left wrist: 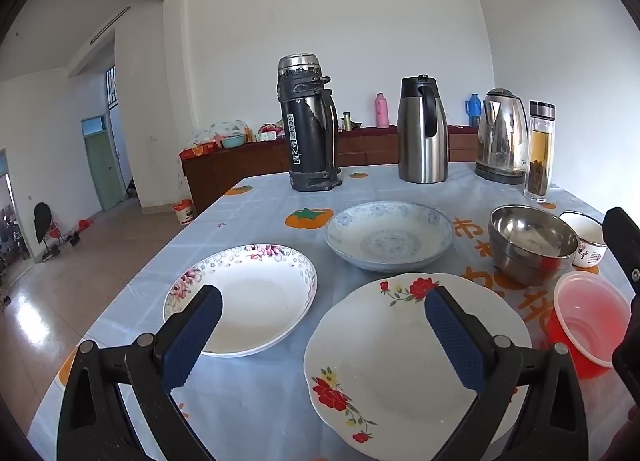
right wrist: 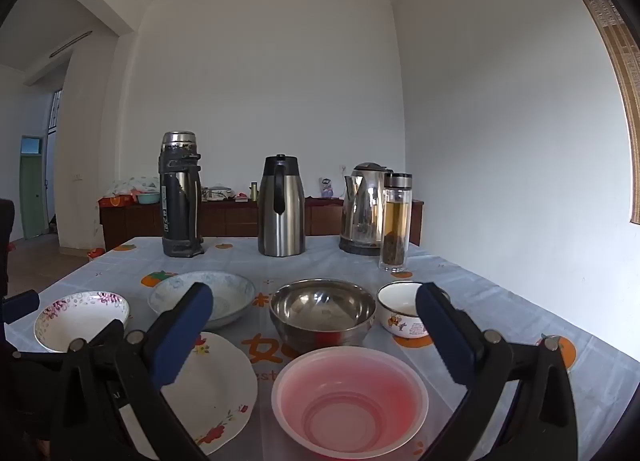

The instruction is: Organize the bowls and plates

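My left gripper (left wrist: 322, 303) is open and empty, hovering over the gap between a pink-flowered plate (left wrist: 256, 297) on the left and a red-flowered plate (left wrist: 400, 365) on the right. A blue-patterned plate (left wrist: 388, 235) lies behind them. My right gripper (right wrist: 314, 301) is open and empty above a red plastic bowl (right wrist: 348, 393). A steel bowl (right wrist: 322, 309) and a small white enamel bowl (right wrist: 404, 313) sit just behind it. The red-flowered plate (right wrist: 216, 385), the blue-patterned plate (right wrist: 228, 293) and the pink-flowered plate (right wrist: 80, 317) lie to its left.
A black thermos (left wrist: 310, 123), a steel jug (left wrist: 422, 131), a steel kettle (left wrist: 502, 137) and a glass tea bottle (left wrist: 540, 151) stand along the table's far edge. The table's left edge (left wrist: 132, 285) drops to the floor. A wall is on the right.
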Demonstrator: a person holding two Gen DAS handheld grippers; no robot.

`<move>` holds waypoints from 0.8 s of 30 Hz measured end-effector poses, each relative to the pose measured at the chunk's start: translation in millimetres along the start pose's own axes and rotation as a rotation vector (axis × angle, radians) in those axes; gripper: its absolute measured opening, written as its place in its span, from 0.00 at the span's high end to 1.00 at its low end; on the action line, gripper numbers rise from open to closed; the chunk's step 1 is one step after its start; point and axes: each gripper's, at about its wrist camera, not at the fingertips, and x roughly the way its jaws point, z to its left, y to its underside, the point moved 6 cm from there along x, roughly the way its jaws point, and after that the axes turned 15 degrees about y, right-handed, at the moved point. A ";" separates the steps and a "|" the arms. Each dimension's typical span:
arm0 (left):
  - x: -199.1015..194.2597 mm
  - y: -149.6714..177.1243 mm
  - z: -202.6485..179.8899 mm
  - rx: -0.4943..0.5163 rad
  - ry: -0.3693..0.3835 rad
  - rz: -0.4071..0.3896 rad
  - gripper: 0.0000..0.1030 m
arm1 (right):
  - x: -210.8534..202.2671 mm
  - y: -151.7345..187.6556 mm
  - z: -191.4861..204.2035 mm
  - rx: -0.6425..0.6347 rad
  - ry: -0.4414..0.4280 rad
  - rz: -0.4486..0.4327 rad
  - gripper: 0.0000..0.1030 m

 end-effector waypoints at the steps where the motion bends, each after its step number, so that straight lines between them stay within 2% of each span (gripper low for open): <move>1: 0.1 -0.2 0.3 -0.001 -0.006 -0.002 0.00 | -0.1 -0.1 0.0 0.001 0.000 -0.002 0.00; 8: 6.2 -0.1 -5.2 -0.025 -0.008 0.006 0.00 | -0.6 0.4 -0.2 -0.003 0.000 -0.001 0.00; 12: 3.5 2.8 6.3 -0.059 0.014 0.006 0.00 | -0.2 1.3 0.4 -0.009 0.001 0.002 0.00; 24: 4.4 4.4 8.0 -0.055 0.012 0.009 0.00 | -2.0 2.1 -0.4 -0.002 0.002 0.009 0.00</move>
